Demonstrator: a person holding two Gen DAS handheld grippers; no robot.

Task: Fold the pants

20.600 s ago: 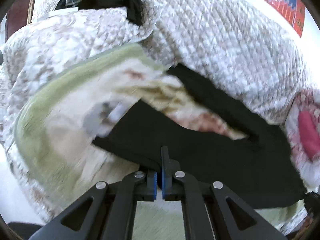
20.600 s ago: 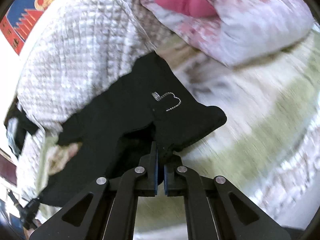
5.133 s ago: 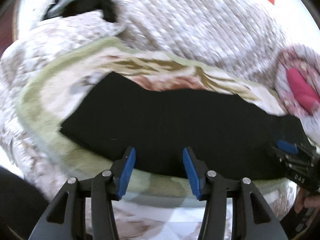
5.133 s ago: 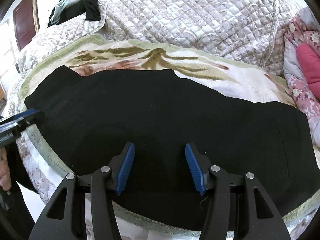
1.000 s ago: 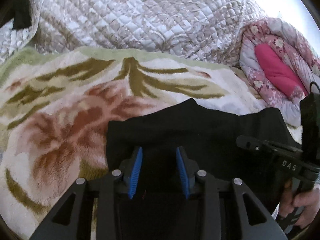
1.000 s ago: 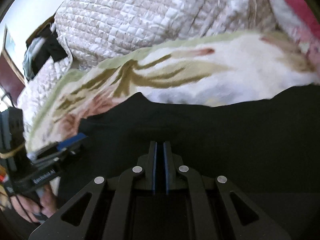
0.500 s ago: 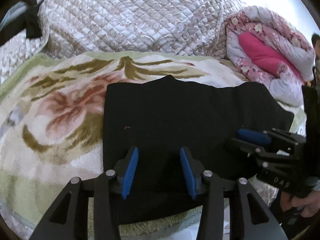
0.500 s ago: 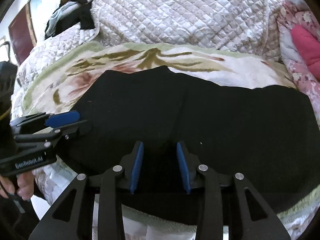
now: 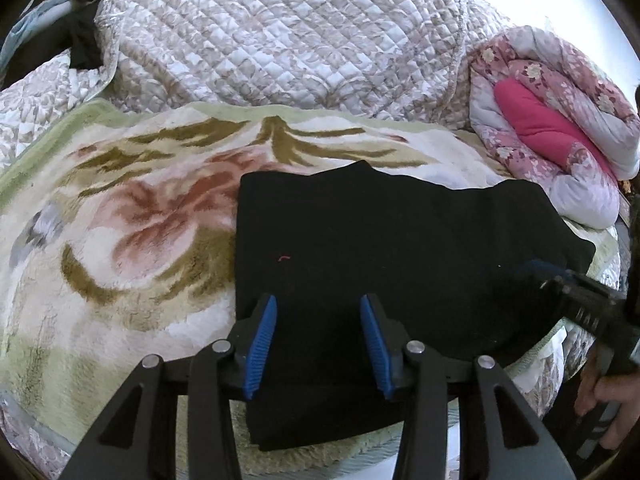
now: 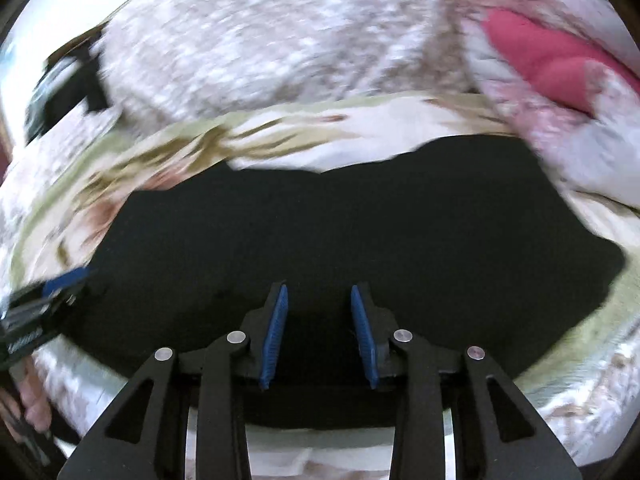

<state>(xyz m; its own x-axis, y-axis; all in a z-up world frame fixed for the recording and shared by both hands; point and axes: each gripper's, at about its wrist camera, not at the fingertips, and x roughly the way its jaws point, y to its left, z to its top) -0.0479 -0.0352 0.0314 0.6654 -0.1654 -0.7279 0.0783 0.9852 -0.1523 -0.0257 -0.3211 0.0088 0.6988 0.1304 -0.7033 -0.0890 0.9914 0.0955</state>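
The black pants [image 9: 400,240] lie folded into a broad rectangle on a floral blanket [image 9: 140,240]. My left gripper [image 9: 318,304] hovers over their near left part, open, with nothing between its blue pads [image 9: 260,340]. My right gripper [image 10: 319,292] hangs over the near middle of the pants [image 10: 340,232]; its jaws are apart and closing, with no cloth pinched between them. The right wrist view is blurred by motion. Each gripper shows in the other's view: the right gripper [image 9: 560,284] at the pants' right edge, the left gripper [image 10: 56,284] at their left edge.
A quilted beige cover [image 9: 280,40] is heaped behind the blanket. At the right lies a pink floral duvet [image 9: 552,120]. Dark clothes [image 9: 80,40] sit at the back left. A hand [image 9: 612,408] holds the right gripper's handle. The bed's front edge runs just below the pants.
The right gripper went from shut to apart, letting go of the pants, and swung right. The left gripper's jaws widened a little and it drew back, showing the whole folded pants.
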